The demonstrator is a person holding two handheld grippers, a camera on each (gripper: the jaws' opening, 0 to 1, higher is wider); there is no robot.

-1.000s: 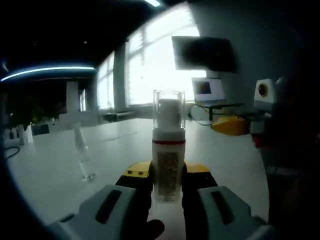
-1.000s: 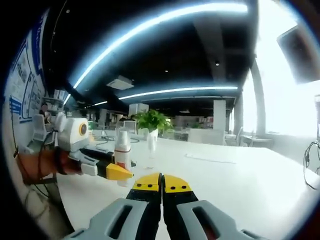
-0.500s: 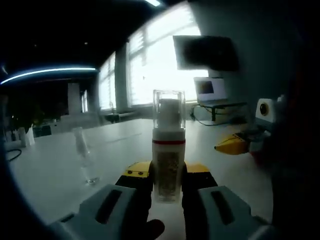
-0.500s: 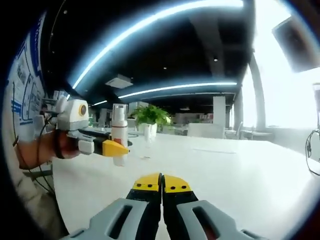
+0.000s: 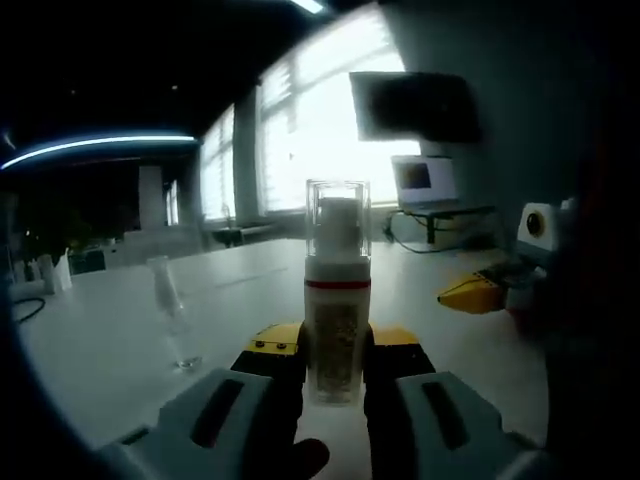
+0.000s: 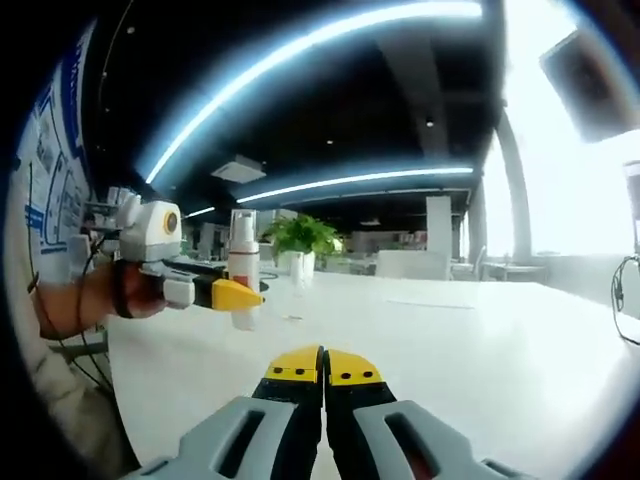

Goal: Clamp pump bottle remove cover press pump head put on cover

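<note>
Left gripper view has the pump bottle [image 5: 337, 330] dead centre, gripped by its lower body between the two jaws of the left claw [image 5: 337, 365] — a hold low on the body that leaves the clear cover [image 5: 338, 218] and the pump head beneath it free for the other hand to reach. The bottle stands upright, long axis vertical, cover pointing up; seen in the right gripper view it seems held just off the desk [image 6: 480, 340], though contact is hard to rule out. The cover is not yet off, so I judge the clamping step done and removal next.

Right claw [image 6: 323, 368] has its jaws pressed together on nothing, low over the desk and well apart from the bottle. Beside the bottle stands a small clear glass vase [image 5: 170, 320].
</note>
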